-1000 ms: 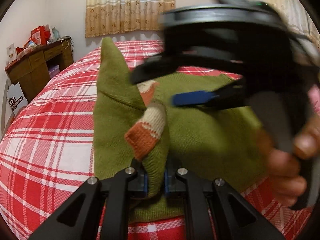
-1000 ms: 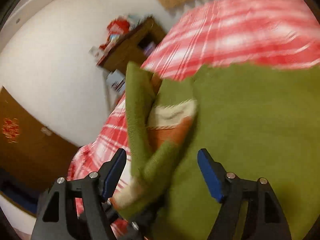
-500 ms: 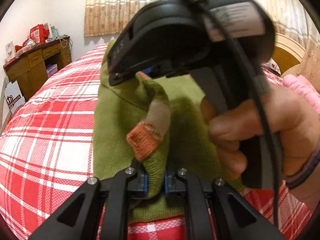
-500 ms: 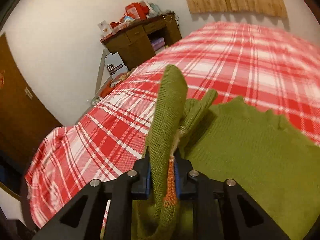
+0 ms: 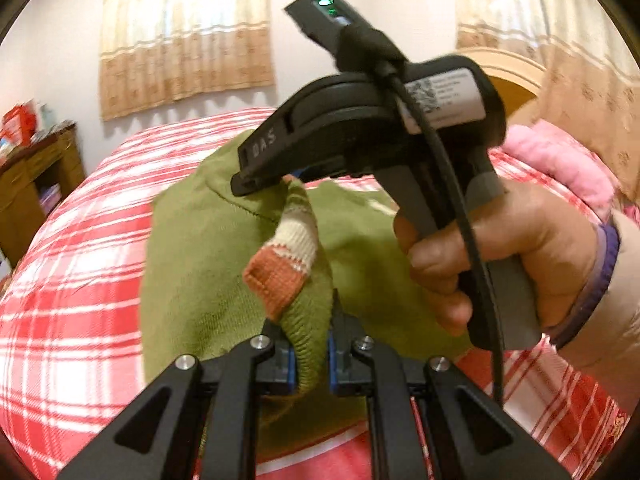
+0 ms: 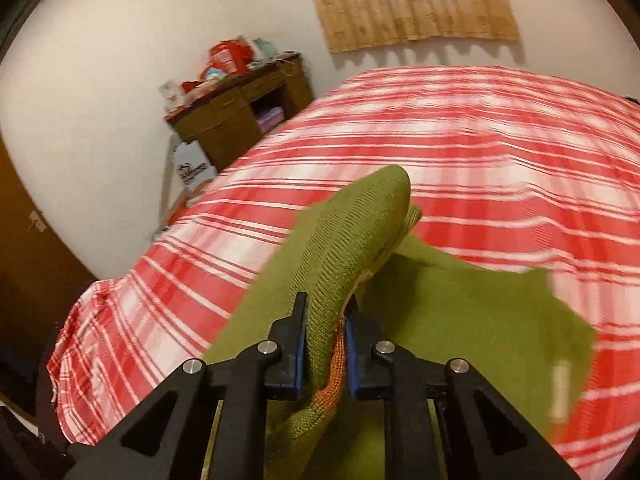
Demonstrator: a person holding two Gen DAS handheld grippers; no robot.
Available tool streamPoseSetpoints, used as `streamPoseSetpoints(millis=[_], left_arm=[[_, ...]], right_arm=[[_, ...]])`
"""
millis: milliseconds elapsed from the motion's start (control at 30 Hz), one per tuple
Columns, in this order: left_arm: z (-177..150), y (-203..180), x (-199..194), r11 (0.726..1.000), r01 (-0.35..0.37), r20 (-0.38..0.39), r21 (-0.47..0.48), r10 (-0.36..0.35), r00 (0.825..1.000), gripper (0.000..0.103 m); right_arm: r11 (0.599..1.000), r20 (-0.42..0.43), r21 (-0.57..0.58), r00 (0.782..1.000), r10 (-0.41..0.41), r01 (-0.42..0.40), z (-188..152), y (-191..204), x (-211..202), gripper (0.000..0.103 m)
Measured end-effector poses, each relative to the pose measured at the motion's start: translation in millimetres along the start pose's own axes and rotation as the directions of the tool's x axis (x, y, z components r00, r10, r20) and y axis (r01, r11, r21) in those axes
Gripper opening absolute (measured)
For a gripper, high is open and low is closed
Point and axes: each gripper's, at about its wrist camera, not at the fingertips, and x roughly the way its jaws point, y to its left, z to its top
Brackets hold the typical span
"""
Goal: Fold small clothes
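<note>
Both grippers are clamped on the same green sweater. Left gripper (image 5: 311, 354) has its jaws pinched nearly together on a ribbed fold of the knit, and the sleeve cuff (image 5: 280, 264), banded orange and cream, stands up just beyond its fingertips. Right gripper (image 6: 325, 344) is pinched on a thick roll of the same cloth with an orange band squeezed between its pads; in the left wrist view its black body reaches in from the right, held by the person's hand (image 5: 496, 256), with its tip just above the cuff.

Most of the green sweater (image 5: 192, 248) lies spread on the red plaid bedspread (image 5: 68, 280), towards the near edge of the bed, with plain bedspread running on to the far edge under the curtain. The gripped part is raised off the bed. From the right gripper the lifted fold runs away along the line of its fingers, and the flat body of the sweater (image 6: 480, 320) lies to the right of them.

The next move probably turns on that: the sleeve's long axis lies between the two grips, the body is on the right gripper's side, so the sleeve would be carried across and laid down on the body. The grips sit close together, so the knit could bunch instead of lying flat.
</note>
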Motion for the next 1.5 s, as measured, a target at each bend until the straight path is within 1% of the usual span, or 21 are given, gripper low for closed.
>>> streamPoseSetpoints(millis=[100,300,367,533,600,667,700,733,800,867,900,967,1033,1067,1167,1233,1267,1333,1400,1433,1500], left_arm=[[4.7,-32.8,12.8,0.998,0.032,-0.015,0.046,-0.031,0.999,0.011],[18.3,-66.4,35.8,0.993,0.078,-0.048,0.087,-0.074,0.996,0.011],[19.6,-67.8,38.3,0.991,0.087,-0.054,0.098,-0.082,0.995,0.011],[17.9,-38.6,47.7,0.988,0.116,-0.087,0.101,-0.108,0.990,0.011],[13.5,-33.9,47.8,0.989,0.115,-0.110,0.097,-0.104,0.988,0.012],[10.6,-26.5,38.6,0.987,0.140,-0.115,0.077,-0.130,0.985,0.014],[9.0,-22.0,30.0,0.986,0.155,-0.113,0.065,-0.147,0.983,0.016],[7.2,-18.4,21.4,0.985,0.162,-0.109,0.060,-0.155,0.982,0.018],[1.4,-3.5,-3.1,0.985,0.162,-0.086,0.060,-0.156,0.984,0.027],[-9.1,17.5,-24.0,0.991,0.131,-0.073,0.035,-0.128,0.989,0.051],[-15.4,29.3,-30.3,0.994,0.112,-0.073,0.005,-0.111,0.991,0.052],[-25.0,50.7,-38.5,0.996,0.080,-0.085,-0.045,-0.083,0.993,0.052],[-35.1,71.3,-43.3,0.998,-0.004,-0.102,-0.070,-0.003,0.995,0.051],[-38.8,78.6,-42.3,0.997,-0.037,-0.119,-0.072,0.028,0.993,0.051],[-40.8,78.1,-31.8,0.993,-0.077,-0.151,-0.087,0.063,0.987,0.051],[-41.0,76.6,-23.7,0.992,-0.083,-0.164,-0.094,0.067,0.984,0.051],[-40.8,76.4,-20.1,0.991,-0.094,-0.175,-0.091,0.077,0.982,0.051],[-37.9,73.1,-12.1,0.987,-0.136,-0.190,-0.090,0.117,0.975,0.051],[-33.5,75.3,-11.9,0.979,-0.165,-0.183,-0.116,0.142,0.973,0.053],[-31.9,78.8,-11.6,0.976,-0.169,-0.183,-0.135,0.143,0.973,0.050],[-31.7,89.5,-15.0,0.968,-0.164,-0.179,-0.188,0.131,0.975,0.040]], right_arm=[[0.999,-0.017,0.008,0.999,-0.048,0.048,-7.0,-26.0,-11.7,0.016],[0.993,-0.041,0.067,0.995,-0.095,0.098,-22.7,-69.9,-27.6,0.016],[0.990,-0.042,0.081,0.993,-0.110,0.113,-30.1,-82.2,-32.8,0.016],[0.982,-0.053,0.146,0.992,-0.116,0.122,-48.7,-104.8,-34.8,0.016],[0.978,-0.037,0.178,0.994,-0.108,0.113,-56.9,-111.7,-34.1,0.016],[0.973,-0.009,0.208,0.994,-0.104,0.104,-62.3,-113.3,-37.4,0.017],[0.969,-0.001,0.226,0.995,-0.104,0.102,-65.1,-113.8,-40.2,0.021],[0.963,0.002,0.248,0.994,-0.105,0.101,-68.2,-114.9,-44.1,0.025],[0.947,0.000,0.297,0.992,-0.127,0.121,-76.5,-119.1,-56.4,0.045],[0.934,0.018,0.331,0.988,-0.151,0.137,-90.0,-119.3,-77.0,0.047],[0.931,0.037,0.327,0.982,-0.187,0.165,-98.7,-113.8,-92.8,0.047],[0.925,0.049,0.291,0.962,-0.268,0.243,-110.3,-100.2,-112.8,0.047],[0.925,0.061,0.252,0.950,-0.308,0.284,-120.9,-81.1,-132.0,0.047],[0.933,0.079,0.226,0.949,-0.305,0.281,-125.3,-68.3,-142.0,0.047],[0.954,0.117,0.157,0.954,-0.274,0.255,-127.2,-40.3,-157.1,0.047],[0.965,0.111,0.111,0.962,-0.249,0.237,-123.3,-27.0,-155.5,0.047],[0.966,0.100,0.069,0.962,-0.254,0.248,-121.4,-18.9,-150.8,0.047],[0.963,0.075,-0.027,0.961,-0.266,0.269,-120.4,-3.2,-139.6,0.047],[0.962,0.032,-0.108,0.968,-0.251,0.253,-125.0,8.8,-124.9,0.047],[0.952,0.001,-0.147,0.962,-0.272,0.269,-128.0,11.9,-114.8,0.047],[0.927,-0.054,-0.201,0.942,-0.332,0.315,-135.5,9.3,-97.7,0.047]])
